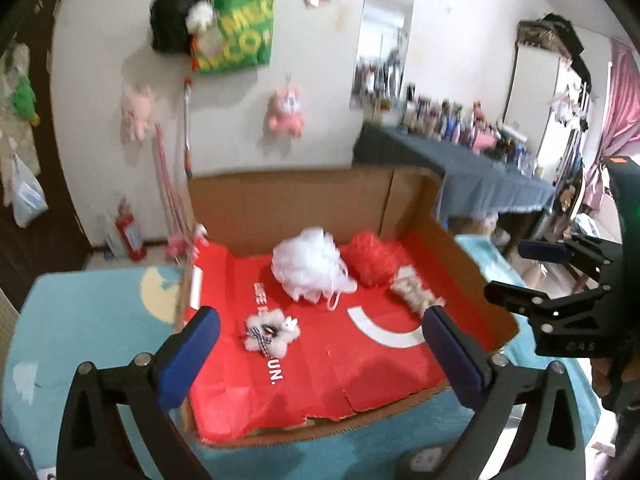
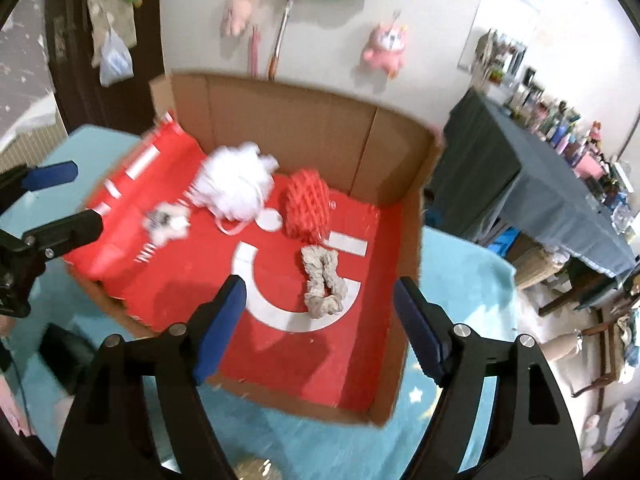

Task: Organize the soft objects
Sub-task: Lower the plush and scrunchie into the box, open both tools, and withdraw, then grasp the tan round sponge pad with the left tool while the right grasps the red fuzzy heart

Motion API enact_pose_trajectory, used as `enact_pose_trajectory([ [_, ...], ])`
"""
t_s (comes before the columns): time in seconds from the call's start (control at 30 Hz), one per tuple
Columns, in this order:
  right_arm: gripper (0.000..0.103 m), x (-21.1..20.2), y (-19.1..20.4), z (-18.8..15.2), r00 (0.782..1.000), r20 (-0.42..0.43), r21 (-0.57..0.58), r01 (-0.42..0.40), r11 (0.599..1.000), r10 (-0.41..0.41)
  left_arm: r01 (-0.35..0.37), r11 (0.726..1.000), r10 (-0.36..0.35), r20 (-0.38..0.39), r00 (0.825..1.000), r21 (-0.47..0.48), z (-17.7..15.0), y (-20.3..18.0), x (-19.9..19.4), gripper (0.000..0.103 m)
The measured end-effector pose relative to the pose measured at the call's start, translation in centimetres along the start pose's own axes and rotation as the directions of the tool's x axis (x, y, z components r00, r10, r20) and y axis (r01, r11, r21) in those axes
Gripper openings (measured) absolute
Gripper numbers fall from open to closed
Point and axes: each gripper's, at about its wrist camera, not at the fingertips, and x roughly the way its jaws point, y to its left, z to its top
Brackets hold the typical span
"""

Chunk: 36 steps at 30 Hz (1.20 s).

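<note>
A cardboard box [image 1: 288,204] with a red lining stands on a turquoise rug; it also shows in the right wrist view [image 2: 288,120]. Inside lie a white mesh pouf [image 1: 310,266] [image 2: 236,186], a red mesh pouf [image 1: 374,260] [image 2: 308,208], a beige scrunchie [image 1: 414,294] [image 2: 324,282] and a small white fluffy clip with a checked bow [image 1: 272,330] [image 2: 168,220]. My left gripper [image 1: 320,340] is open and empty above the box's front. My right gripper [image 2: 320,320] is open and empty above the box's right front, near the scrunchie; it also shows in the left wrist view [image 1: 516,270].
A table with a dark blue cloth [image 1: 480,172] [image 2: 540,184] carries several bottles at the right. Plush toys [image 1: 286,112] and a green bag [image 1: 236,36] hang on the wall behind. A red fire extinguisher [image 1: 130,236] stands on the floor at the left.
</note>
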Motion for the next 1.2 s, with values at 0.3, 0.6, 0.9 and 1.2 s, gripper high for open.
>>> enact_pose_trajectory([
  [0.3,0.085,-11.0,1.6,-3.2,0.966,0.258,0.040,-0.011,0.999,0.000,-0.039,0.998,0.027,0.220,0.975,0.049,-2.8,-3.5,-9.7,0.103],
  [0.6,0.092,-19.4,4.5,-9.9,0.907,0.418,0.070,0.014,0.997,-0.042,-0.030,0.998,0.014,0.305,0.952,0.048,-7.2,-5.7,-16.6,0.103],
  [0.9,0.093,-23.3,5.8,-14.2,0.887,0.460,0.092,-0.001,0.996,-0.042,-0.018,0.999,0.005,0.341,0.940,0.034,-9.3,-6.7,-20.9,0.103],
  [1.2,0.094,-23.8,6.9,-18.2,0.881,0.470,0.115,0.004,0.993,-0.058,-0.020,1.000,0.023,0.308,0.951,-0.011,-13.4,-6.7,-20.3,0.103],
])
